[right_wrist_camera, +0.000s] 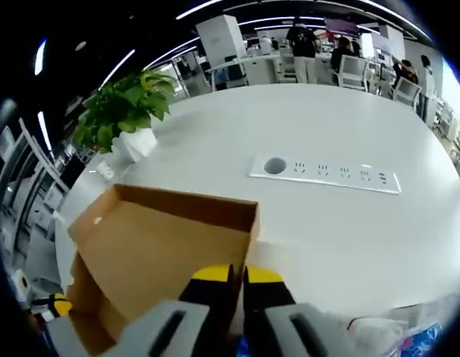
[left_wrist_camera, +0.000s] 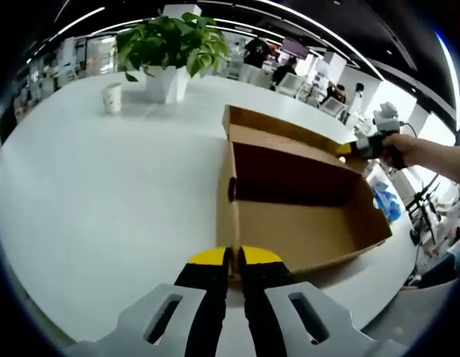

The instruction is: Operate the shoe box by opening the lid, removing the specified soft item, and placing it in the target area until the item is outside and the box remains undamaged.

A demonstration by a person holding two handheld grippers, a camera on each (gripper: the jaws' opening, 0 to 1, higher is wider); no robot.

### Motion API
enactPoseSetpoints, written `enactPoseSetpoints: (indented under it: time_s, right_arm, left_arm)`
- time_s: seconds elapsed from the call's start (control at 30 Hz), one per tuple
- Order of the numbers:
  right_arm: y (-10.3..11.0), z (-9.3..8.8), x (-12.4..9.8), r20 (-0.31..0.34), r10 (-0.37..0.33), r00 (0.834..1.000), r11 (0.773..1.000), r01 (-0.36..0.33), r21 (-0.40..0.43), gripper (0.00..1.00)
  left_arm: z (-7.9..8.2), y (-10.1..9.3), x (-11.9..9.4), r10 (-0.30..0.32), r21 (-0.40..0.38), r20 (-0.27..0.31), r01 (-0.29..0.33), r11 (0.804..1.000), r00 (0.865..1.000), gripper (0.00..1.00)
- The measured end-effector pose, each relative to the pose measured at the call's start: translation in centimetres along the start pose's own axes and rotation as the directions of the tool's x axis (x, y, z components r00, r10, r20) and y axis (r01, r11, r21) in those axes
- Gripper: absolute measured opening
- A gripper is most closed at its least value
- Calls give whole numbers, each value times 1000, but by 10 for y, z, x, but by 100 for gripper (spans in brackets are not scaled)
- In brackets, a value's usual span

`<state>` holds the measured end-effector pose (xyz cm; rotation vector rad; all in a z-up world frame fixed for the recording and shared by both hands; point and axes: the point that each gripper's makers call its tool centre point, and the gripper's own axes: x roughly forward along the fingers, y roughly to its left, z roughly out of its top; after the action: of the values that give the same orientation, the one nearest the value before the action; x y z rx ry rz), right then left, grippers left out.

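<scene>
While the shoe box sits open — left gripper pinches its wall | right gripper pinches lid.

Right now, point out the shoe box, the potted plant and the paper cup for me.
shoe box [left_wrist_camera: 308, 230], left gripper view, on its bare inner floor.
potted plant [left_wrist_camera: 170, 41], left gripper view, on its green leaves.
paper cup [left_wrist_camera: 112, 97], left gripper view, on its side wall.
</scene>
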<state>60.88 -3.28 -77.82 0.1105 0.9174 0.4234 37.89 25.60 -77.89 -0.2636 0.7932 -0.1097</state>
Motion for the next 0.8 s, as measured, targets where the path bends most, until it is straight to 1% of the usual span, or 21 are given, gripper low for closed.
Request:
enactPoseSetpoints:
  time_s: [0.1,0.27,0.43,0.47,0.57,0.67,0.73,0.8]
  right_arm:
    - [3,1,-6,15,-7,1000,1000,8,-16,0]
    - [2,1,-14,43,-13,999,1000,13,-8,0]
    - [5,3,-21,86,1,996,998,4,-64,0]
    - [6,5,-23,103,8,995,997,0,-76,0]
    - [9,5,-29,122,12,993,996,-1,-91,0]
    - [12,11,-37,160,26,987,995,-10,-99,0]
    - [14,15,-39,181,21,983,993,1,-118,0]
    - [20,14,-46,200,27,979,993,-3,-121,0]
  left_arm:
    - [0,-1,0,1,-1,-2,-1,1000,1000,3]
    - [-1,-4,-2,4,9,-11,-4,1000,1000,3]
    - [-2,-5,-3,8,4,-12,-8,1000,1000,3]
    - [-2,-6,-3,8,3,-12,-8,1000,1000,3]
    - [-3,-7,-4,10,-2,-8,-10,1000,1000,3]
    - [-3,-6,-5,17,-10,-3,-17,1000,1000,3]
    - [-2,-6,-5,21,-19,-2,-21,1000,1000,2]
    - [-3,-6,-5,27,-22,-7,-27,999,1000,2]
